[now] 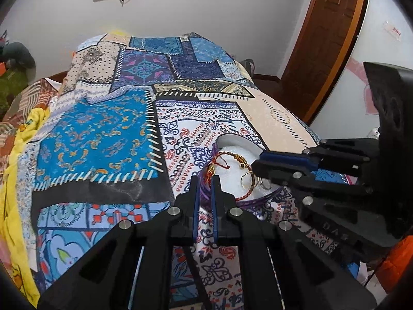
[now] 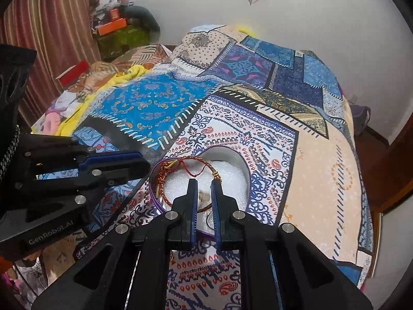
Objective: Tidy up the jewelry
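Poised over heart-shaped jewelry box on patchwork bedspread: left gripper pinching box rim, right gripper narrowly parted above bracelets.

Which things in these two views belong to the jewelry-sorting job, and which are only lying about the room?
Part of the job:
heart-shaped box with white foam lining
red and gold cord bracelet
rings in the box
left gripper at the box rim
right gripper over the box

Lying about:
patchwork bedspread
yellow cloth
orange box
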Action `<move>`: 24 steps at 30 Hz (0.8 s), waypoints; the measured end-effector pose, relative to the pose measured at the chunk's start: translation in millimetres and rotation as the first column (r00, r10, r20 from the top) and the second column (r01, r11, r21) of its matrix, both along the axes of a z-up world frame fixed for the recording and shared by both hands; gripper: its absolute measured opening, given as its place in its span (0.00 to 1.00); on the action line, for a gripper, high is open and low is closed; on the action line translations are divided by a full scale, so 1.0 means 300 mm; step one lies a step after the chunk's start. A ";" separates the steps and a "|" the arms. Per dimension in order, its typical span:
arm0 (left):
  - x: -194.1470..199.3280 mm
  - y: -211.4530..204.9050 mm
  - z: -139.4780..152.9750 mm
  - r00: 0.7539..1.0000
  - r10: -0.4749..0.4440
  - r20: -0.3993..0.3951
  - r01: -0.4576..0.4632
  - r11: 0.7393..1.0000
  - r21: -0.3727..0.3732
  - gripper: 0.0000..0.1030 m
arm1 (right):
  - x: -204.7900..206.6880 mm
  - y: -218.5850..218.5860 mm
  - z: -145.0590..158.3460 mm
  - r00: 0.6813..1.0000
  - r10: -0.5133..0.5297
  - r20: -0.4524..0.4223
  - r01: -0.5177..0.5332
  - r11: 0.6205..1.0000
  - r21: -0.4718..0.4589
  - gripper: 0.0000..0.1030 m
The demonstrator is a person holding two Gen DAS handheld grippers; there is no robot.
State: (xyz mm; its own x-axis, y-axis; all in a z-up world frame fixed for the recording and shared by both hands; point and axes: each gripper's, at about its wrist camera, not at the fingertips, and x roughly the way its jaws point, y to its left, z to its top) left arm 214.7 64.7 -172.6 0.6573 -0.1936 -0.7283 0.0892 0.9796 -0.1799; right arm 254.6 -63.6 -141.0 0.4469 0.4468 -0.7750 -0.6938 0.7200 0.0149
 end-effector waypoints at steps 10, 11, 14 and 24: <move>-0.083 0.017 0.065 0.999 0.033 0.024 -0.033 0.999 0.023 0.22 | -0.057 -0.034 0.064 0.999 -0.023 0.030 0.022 1.000 0.023 0.17; -0.090 0.016 0.068 0.999 0.034 0.025 -0.034 0.999 0.025 0.23 | -0.063 -0.037 0.068 0.999 -0.024 0.032 0.024 0.999 0.025 0.17; -0.110 0.012 0.074 0.999 0.039 0.021 -0.040 0.999 0.029 0.28 | -0.084 -0.051 0.081 0.999 -0.030 0.037 0.029 0.999 0.031 0.17; -0.160 0.021 0.050 0.997 0.073 -0.034 -0.073 0.997 -0.005 0.28 | -0.127 -0.097 0.053 0.999 -0.052 -0.008 0.052 0.998 0.046 0.18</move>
State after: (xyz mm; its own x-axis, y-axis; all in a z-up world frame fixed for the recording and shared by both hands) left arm 166.6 71.1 -157.5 0.6452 -0.1508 -0.7490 0.0110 0.9821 -0.1882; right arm 216.5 -92.8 -125.1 0.4652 0.4587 -0.7571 -0.6551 0.7536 0.0540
